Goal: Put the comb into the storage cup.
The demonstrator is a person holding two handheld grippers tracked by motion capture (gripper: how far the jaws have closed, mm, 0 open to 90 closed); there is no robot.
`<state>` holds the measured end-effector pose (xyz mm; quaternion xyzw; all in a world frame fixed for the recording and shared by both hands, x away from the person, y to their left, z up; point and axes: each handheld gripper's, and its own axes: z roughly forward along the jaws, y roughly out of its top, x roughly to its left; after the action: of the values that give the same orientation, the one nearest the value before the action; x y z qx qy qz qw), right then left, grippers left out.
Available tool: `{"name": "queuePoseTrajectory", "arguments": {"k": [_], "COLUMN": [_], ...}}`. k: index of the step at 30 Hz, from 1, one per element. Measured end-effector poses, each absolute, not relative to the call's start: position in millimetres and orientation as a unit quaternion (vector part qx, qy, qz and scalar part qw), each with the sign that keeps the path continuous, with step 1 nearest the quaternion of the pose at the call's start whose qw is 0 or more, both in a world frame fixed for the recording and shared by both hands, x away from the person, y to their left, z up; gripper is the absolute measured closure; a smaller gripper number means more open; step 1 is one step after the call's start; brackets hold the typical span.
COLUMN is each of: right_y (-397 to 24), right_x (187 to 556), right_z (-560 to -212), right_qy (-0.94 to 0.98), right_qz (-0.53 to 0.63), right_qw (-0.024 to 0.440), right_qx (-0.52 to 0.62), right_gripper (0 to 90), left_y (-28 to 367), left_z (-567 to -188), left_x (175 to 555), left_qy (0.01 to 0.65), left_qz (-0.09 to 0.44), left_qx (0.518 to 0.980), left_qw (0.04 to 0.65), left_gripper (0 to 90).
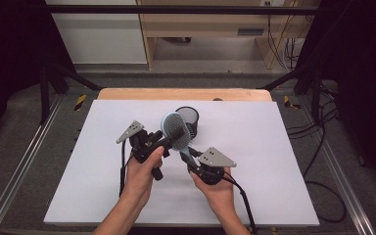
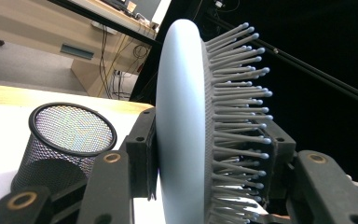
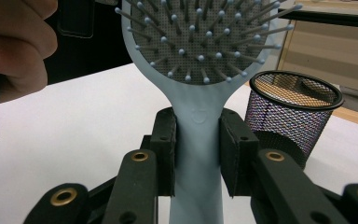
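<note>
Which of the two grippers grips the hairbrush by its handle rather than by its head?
The right gripper: its jaws clamp the pale blue hairbrush just below the head. The left gripper squeezes the head instead, one jaw on the back, one on the bristles.

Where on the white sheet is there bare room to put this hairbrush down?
The white sheet lies bare right of the mesh cup and along its left side. The middle is crowded: both grippers hold the hairbrush beside the cup.
</note>
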<state>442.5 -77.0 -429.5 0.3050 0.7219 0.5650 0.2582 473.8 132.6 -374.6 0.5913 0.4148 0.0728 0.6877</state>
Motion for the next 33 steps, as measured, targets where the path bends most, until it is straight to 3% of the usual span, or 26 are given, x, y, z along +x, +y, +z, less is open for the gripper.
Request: {"name": "queuePoseTrajectory", "arguments": {"k": [18,22,28,33], "right_y": [-77.8,-77.6,-76.0,-75.3], "right_x": [443.9,444.4,446.6,446.9], "right_z": [-429.9,-429.4,-431.4,-432.2], "right_qy": [0.729,0.723,0.73,0.734], "right_qz": [0.56,0.565,0.559,0.554], "right_qw": [0.257,0.252,0.241,0.236], "right_qx": [0.298,0.306,0.312,0.315], "right_gripper": [68.3,54.5,41.0,38.5], "left_y": [132.2,129.9,126.5,127.3], "left_z": [-374.9,-376.5,-376.3,-376.0], "left_x": [472.5,471.3,469.5,469.0], "left_qy": [0.415,0.41,0.401,0.401], "left_qz": [0.075,0.083,0.091,0.098], "left_qx": [0.595,0.601,0.607,0.608], "left_qw": [0.684,0.681,0.68,0.678], "left_gripper": [51.6,51.5,51.3,51.2]}}
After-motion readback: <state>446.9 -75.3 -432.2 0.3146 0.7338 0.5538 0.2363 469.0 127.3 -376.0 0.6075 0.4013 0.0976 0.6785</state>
